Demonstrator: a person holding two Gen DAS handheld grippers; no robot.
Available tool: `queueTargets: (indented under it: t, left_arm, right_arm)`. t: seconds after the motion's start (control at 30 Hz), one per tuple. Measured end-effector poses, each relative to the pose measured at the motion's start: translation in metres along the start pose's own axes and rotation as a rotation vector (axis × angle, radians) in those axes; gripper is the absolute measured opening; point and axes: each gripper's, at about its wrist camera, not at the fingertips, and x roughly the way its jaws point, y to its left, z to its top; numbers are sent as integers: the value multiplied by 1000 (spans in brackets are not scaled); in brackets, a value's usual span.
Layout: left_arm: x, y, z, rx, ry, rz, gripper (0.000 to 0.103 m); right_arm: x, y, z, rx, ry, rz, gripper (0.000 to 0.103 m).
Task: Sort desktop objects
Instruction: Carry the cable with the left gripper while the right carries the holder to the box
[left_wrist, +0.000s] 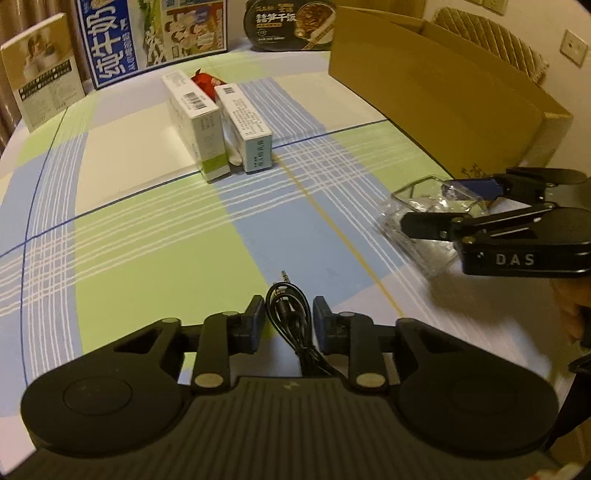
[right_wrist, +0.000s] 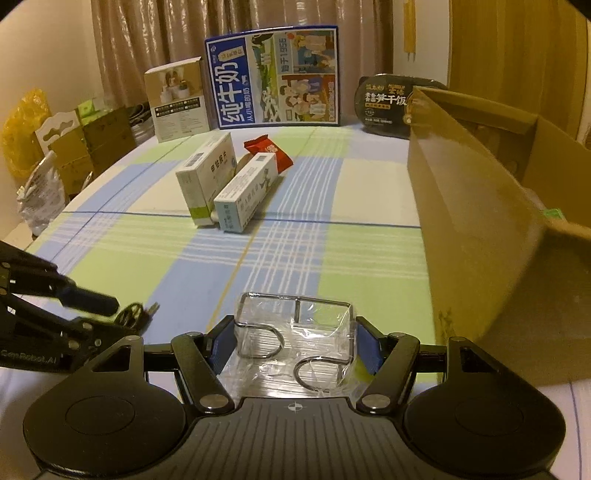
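Black audio cable (left_wrist: 291, 317) coiled on counter (left_wrist: 147, 229) between spread fingers of left tool (left_wrist: 289, 315); long axis runs away from camera, jack plug pointing toward far boxes; pads not touching it. Right tool (right_wrist: 295, 341) spread around plastic-wrapped wire rack (right_wrist: 295, 332), pads just beside wrap, contact unclear; rack's hook ends point back toward tool. Two medicine boxes (right_wrist: 229, 184) side by side mid-counter, long axes running away, red snack packet (right_wrist: 269, 151) behind. Cardboard box (right_wrist: 498, 229) at right, open; contents unclear.

A coiled black audio cable (left_wrist: 286, 302) and a plastic-wrapped wire rack (right_wrist: 295, 341) lie on the tablecloth.
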Motion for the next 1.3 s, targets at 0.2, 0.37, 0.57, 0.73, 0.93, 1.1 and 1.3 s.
queueTargets:
  t: [0.2, 0.37, 0.57, 0.73, 0.93, 1.1, 1.3]
  left_arm:
    - [0, -5, -9, 18, 27, 27, 43]
    - [2, 0, -8, -25, -1, 26, 42]
    - [3, 5, -4, -67, 2, 22, 21]
    - [-7, 1, -2, -60, -34, 16, 20]
    - [-16, -3, 5, -52, -62, 7, 20]
    - [-21, -8, 6, -35, -66, 9, 20]
    - [-31, -18, 3, -29, -67, 11, 20]
  right_arm:
    - [-8, 0, -9, 29, -4, 1, 64]
    - [-9, 2, -9, 38, -15, 10, 64]
    - [-7, 1, -8, 41, -12, 15, 64]
    - [-13, 2, -6, 43, -26, 18, 64]
    - [-25, 5, 0, 42, -45, 11, 64]
    - [-39, 6, 3, 32, -60, 1, 64]
    - [-62, 7, 3, 31, -75, -6, 64]
